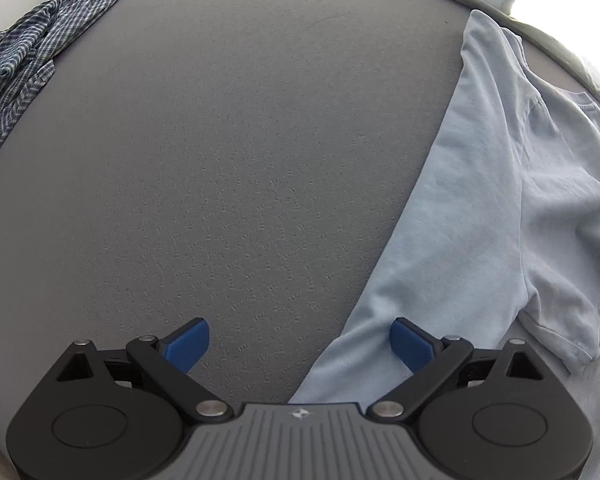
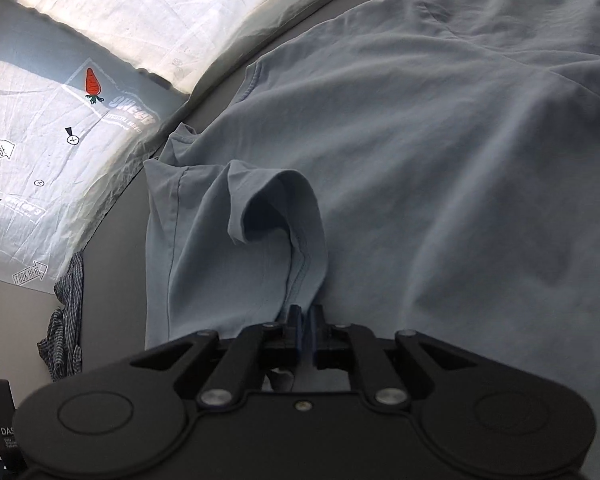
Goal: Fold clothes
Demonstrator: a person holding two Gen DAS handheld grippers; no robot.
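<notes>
My right gripper (image 2: 305, 322) has its jaws closed on the hem of a sleeve of the light blue t-shirt (image 2: 420, 160), lifted a bit so the sleeve stands up in a loop over the shirt body. The left gripper (image 1: 300, 346) has its jaws wide open, holding nothing, low at the shirt's side edge with one blue pad (image 1: 410, 344) over the cloth and the other over the bare grey bench (image 1: 220, 160). The t-shirt lies spread on the bench, mostly flat and lightly wrinkled. A checked shirt (image 1: 24, 64) sits crumpled at the far edge, well apart. My read is a sleeve fold-in: I'd carry the pinched sleeve across onto the body, keep it low so it doesn't drag the torso, and lay the crease straight along the side seam. The left could pin the side edge so nothing slides. Let go only once the sleeve lies flat.
</notes>
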